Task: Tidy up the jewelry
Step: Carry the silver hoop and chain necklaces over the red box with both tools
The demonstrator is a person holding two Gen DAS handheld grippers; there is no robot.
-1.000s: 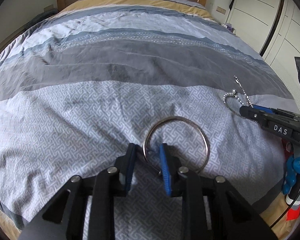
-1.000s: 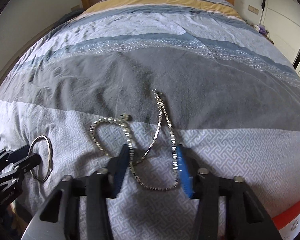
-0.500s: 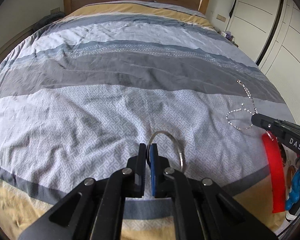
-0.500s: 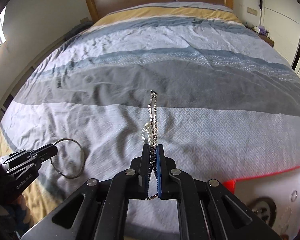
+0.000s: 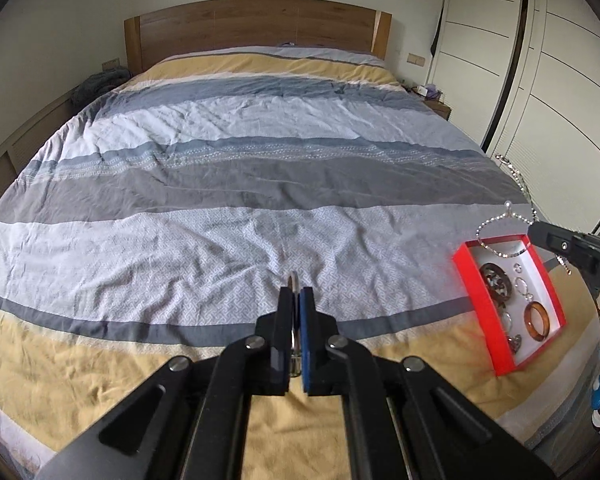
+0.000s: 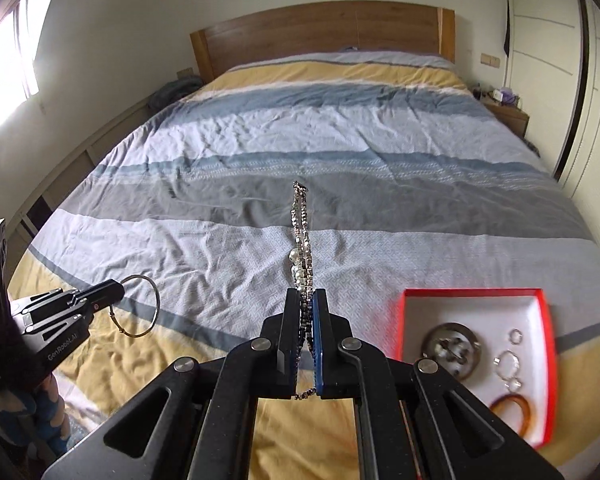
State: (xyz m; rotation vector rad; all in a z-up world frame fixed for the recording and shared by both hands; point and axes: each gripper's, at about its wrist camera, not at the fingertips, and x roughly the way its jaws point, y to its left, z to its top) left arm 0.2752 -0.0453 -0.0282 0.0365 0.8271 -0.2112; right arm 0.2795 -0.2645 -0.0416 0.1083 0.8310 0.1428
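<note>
The striped bed [image 5: 260,200] fills both views, and everything sits relative to it. A red box [image 6: 544,360] of rings and bangles lies at its near right edge. Above the bed's foot, the left gripper [image 5: 296,300] is clenched on a metal hoop [image 6: 140,306], and the right gripper [image 6: 308,304] is clenched on a dangling silver chain [image 6: 300,224].
</note>
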